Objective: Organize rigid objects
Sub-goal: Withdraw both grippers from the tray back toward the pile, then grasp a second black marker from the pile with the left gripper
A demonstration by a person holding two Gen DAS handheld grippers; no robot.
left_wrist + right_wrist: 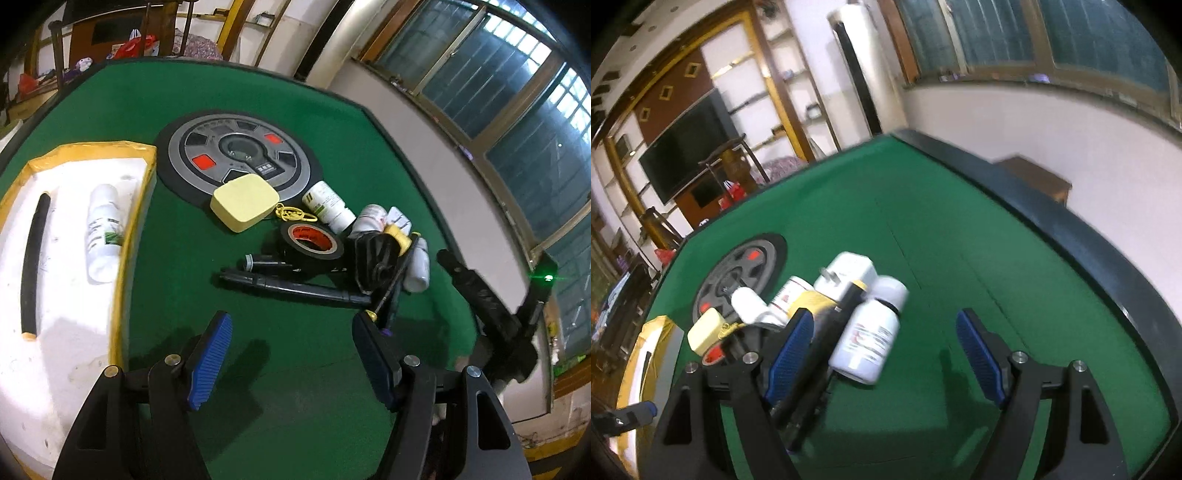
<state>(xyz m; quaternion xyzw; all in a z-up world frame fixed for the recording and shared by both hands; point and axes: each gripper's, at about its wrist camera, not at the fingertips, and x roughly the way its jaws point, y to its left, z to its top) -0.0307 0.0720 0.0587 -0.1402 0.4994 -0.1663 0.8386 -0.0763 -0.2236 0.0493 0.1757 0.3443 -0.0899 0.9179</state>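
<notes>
A pile of small objects lies on the green table [295, 110]: a pale yellow box [243, 202], a black tape roll [312, 243], black pens [291, 284], white bottles [328, 206] and a yellow thread spool [397, 236]. My left gripper [293, 358] is open and empty, just short of the pens. My right gripper [886, 350] is open over a white bottle [868, 332] that lies between its fingers, untouched. A white foam tray [44, 362] with yellow tape edges holds a white bottle [103, 229] and a black rod [35, 258].
A round grey and black panel [236, 155] with red buttons sits in the table's middle. The table's black raised rim [1071, 229] runs along the right. The right gripper shows as a black blur [491, 306] in the left wrist view. A wall and windows stand behind.
</notes>
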